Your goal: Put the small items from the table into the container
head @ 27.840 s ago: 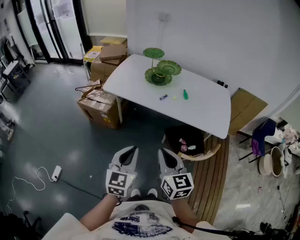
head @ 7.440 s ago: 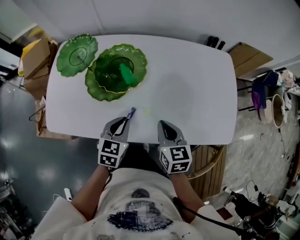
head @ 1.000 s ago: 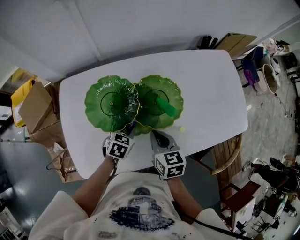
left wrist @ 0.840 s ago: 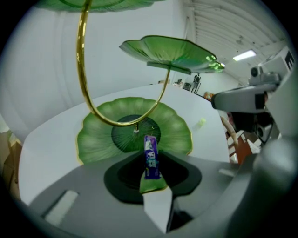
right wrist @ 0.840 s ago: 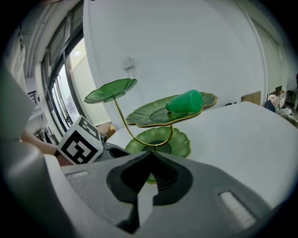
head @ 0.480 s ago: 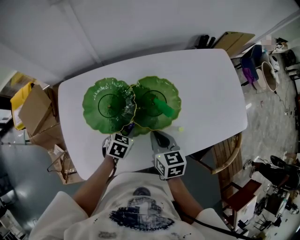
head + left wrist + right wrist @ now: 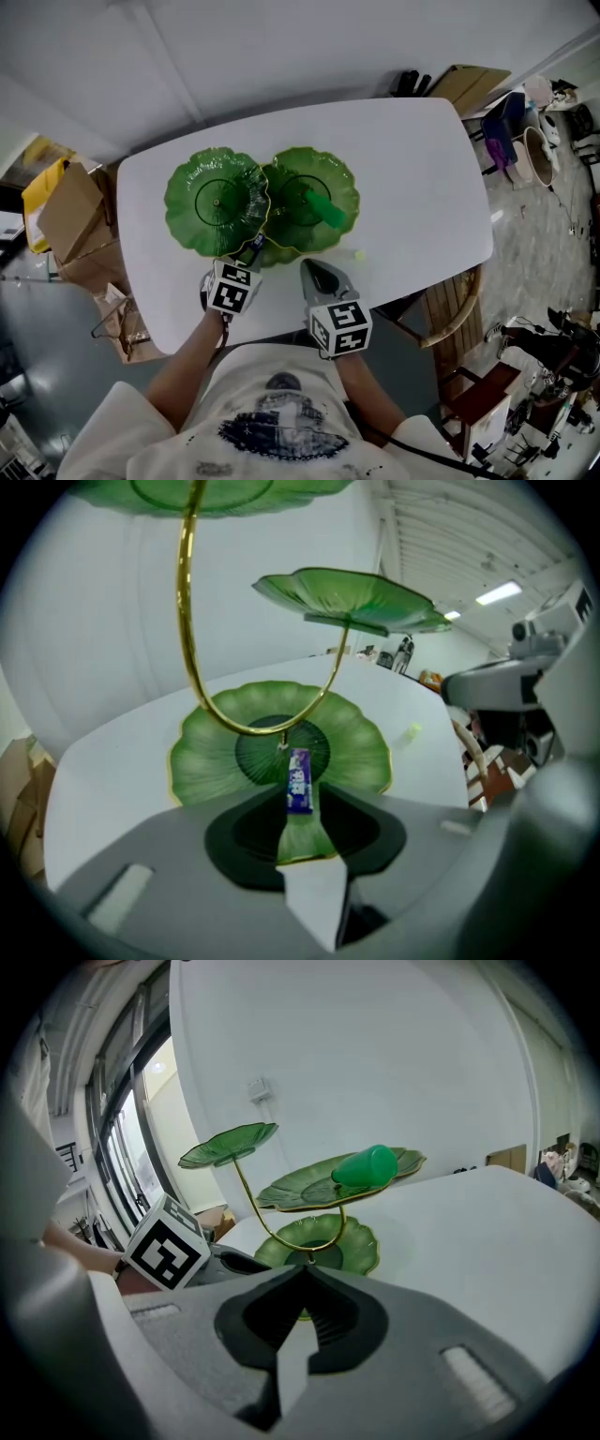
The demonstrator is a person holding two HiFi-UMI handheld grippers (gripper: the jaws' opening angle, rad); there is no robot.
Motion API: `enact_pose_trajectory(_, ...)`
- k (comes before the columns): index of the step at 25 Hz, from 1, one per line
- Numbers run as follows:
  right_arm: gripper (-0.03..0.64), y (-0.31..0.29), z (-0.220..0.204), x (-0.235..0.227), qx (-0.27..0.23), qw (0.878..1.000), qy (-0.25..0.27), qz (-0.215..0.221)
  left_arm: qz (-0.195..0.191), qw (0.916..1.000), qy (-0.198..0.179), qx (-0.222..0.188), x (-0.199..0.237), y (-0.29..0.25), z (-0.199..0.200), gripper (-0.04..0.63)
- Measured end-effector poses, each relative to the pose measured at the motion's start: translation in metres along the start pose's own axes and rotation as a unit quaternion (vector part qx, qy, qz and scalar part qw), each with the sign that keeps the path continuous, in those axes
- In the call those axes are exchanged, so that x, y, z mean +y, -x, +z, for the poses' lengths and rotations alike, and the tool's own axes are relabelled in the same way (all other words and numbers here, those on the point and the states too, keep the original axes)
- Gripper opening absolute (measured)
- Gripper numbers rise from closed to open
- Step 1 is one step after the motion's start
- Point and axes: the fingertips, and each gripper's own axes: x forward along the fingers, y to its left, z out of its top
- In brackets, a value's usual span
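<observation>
While left gripper (image 7: 300, 804) hovers: jaws pinching the purple sweet (image 7: 299, 780), held over the stand's bottom plate (image 7: 361, 752).
Right gripper (image 7: 304, 1271): pressed together, empty.
Yellow bit (image 7: 360, 254): on the table (image 7: 422, 178), four o'clock of the stand.
Risk: if we release near the rim, or bump the gold stem (image 7: 186, 621) at eleven o'clock, the sweet may slide off.

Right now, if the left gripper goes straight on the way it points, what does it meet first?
Probably the lowest green plate, near its centre. The left gripper, shut on a purple candy, points down onto it, so the candy would touch first. Depth is hard to judge.
</observation>
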Motion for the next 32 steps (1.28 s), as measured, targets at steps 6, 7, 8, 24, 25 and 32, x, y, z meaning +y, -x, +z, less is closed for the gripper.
enact_pose_trajectory(6, -0.002, 0.011, 0.004, 0.001, -0.006, 1.000, 0.011, 0.012, 0.021, 0.9995, 0.009, -0.024, -0.005, 0.021, 0.008, 0.089)
enact_pose_trajectory(7, -0.002, 0.013, 0.005, 0.001, -0.007, 1.000, 0.013, 0.014, 0.025, 0.9992, 0.011, -0.028, -0.006, 0.024, 0.010, 0.089)
enact_pose_trajectory(8, -0.002, 0.014, 0.007, 0.001, -0.008, 1.000, 0.016, 0.017, 0.030, 0.9989, 0.013, -0.033, -0.008, 0.028, 0.011, 0.089)
enact_pose_trajectory(24, -0.002, 0.082, 0.023, -0.025, -0.035, 0.993, 0.059, 0.095, 0.125, 0.9821, 0.059, -0.127, -0.076, 0.099, 0.035, 0.087)
enact_pose_trajectory(25, -0.002, 0.087, 0.024, -0.028, -0.036, 0.993, 0.062, 0.098, 0.131, 0.9805, 0.061, -0.134, -0.082, 0.101, 0.036, 0.087)
enact_pose_trajectory(32, -0.002, 0.123, 0.017, -0.047, -0.044, 0.990, 0.073, 0.115, 0.160, 0.9701, 0.068, -0.169, -0.128, 0.114, 0.044, 0.055)
